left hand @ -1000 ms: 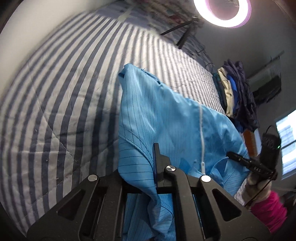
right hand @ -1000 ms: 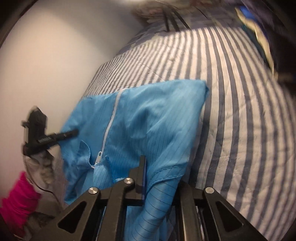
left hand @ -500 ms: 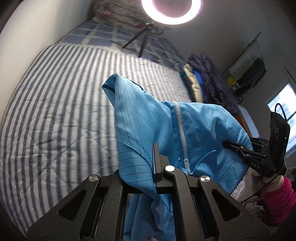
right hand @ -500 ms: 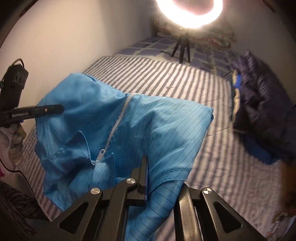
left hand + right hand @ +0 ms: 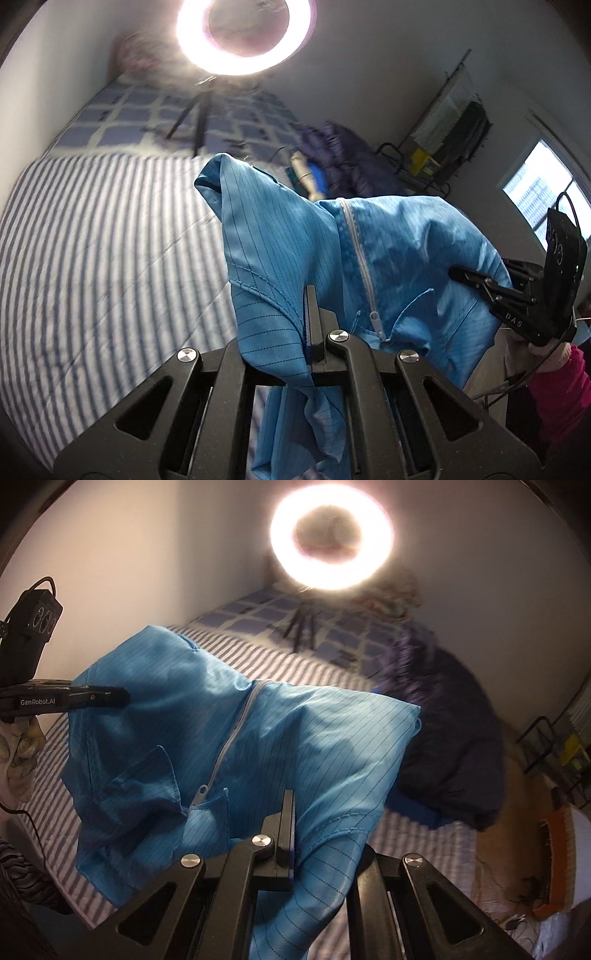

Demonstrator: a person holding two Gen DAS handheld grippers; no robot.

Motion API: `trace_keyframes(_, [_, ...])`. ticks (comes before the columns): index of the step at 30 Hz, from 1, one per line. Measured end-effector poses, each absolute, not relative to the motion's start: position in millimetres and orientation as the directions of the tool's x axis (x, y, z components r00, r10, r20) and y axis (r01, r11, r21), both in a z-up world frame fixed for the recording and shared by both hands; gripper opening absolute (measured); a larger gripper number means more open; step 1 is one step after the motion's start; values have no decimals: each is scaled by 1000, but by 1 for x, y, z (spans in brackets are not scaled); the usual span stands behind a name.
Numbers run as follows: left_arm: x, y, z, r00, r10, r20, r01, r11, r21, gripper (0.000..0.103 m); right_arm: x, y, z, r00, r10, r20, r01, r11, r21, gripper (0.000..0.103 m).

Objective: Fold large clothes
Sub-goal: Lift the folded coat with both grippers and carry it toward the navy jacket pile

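A bright blue zip-front jacket (image 5: 406,251) with thin dark pinstripes hangs in the air over the striped bed (image 5: 92,258), stretched between both grippers. My left gripper (image 5: 309,295) is shut on the fabric at a shoulder seam, and loose cloth droops below its jaws. In the same view my right gripper (image 5: 456,274) bites the jacket's far edge. In the right wrist view the right gripper (image 5: 289,801) is shut on the jacket (image 5: 314,746) near its seam. The left gripper (image 5: 123,698) pinches the opposite side there. The white zipper runs down the middle, partly open at the collar.
A lit ring light (image 5: 236,68) on a tripod (image 5: 199,122) stands on the far end of the bed. A pile of dark clothes (image 5: 450,746) lies along the bed's right side. A clothes rack (image 5: 450,122) and a window (image 5: 543,192) are beyond. A wall borders the bed's left side.
Both grippers have risen with the jacket, lifting it off the striped cover. Both views have tilted up, so the ring light and the room now show.
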State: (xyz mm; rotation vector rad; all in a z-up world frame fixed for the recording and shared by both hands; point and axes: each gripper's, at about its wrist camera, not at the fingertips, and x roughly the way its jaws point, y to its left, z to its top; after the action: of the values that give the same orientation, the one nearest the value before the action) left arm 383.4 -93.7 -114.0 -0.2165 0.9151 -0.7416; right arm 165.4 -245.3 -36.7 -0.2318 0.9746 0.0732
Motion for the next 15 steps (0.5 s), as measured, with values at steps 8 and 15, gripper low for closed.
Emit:
trace_keyframes(8, [450,-183,-82,374,-738,-562,579,659,-480,2,198,-328,8,623,-181,-761,-51,961,-271,3])
trace_keyframes(15, [523,-262,-65,389,-776,-496,606,621,-497,2,267,-400,30,664,-310,-681,63,930,-361,3])
